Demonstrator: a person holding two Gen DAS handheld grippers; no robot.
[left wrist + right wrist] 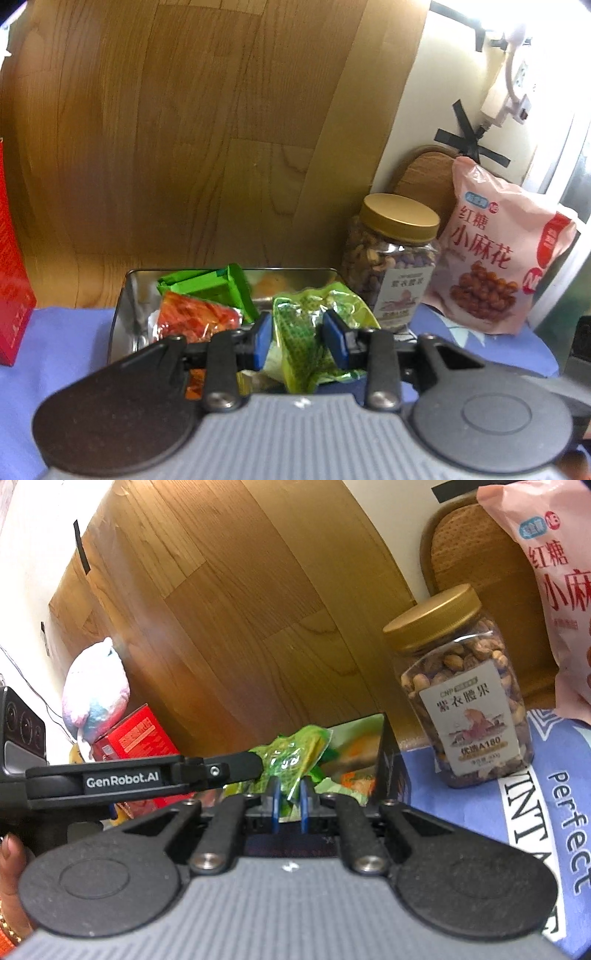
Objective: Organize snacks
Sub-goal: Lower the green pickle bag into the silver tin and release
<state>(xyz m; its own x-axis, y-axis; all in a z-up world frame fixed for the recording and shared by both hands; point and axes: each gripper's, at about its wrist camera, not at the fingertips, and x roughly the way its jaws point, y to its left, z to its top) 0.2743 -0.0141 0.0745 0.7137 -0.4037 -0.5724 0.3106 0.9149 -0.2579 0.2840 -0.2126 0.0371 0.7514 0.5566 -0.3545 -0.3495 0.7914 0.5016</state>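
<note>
We see a brown wooden board (192, 129) standing behind everything. A blue cloth (62, 332) with white letters (565, 830) covers the table. Black tape (469, 136) makes a cross on the pale wall (417, 122). A soft pink and blue toy (96, 686) sits far off by the wall.

Setting: a lived-in home room.
Surface: table under a blue printed cloth (461, 775).
Backdrop: wood-grain panel (184, 129) against a cream wall.
Domestic signs: pink-and-blue plush toy (96, 686), gold-lidded clear jar of nuts (465, 701), pink snack bag (506, 251), red carton (136, 734).
</note>
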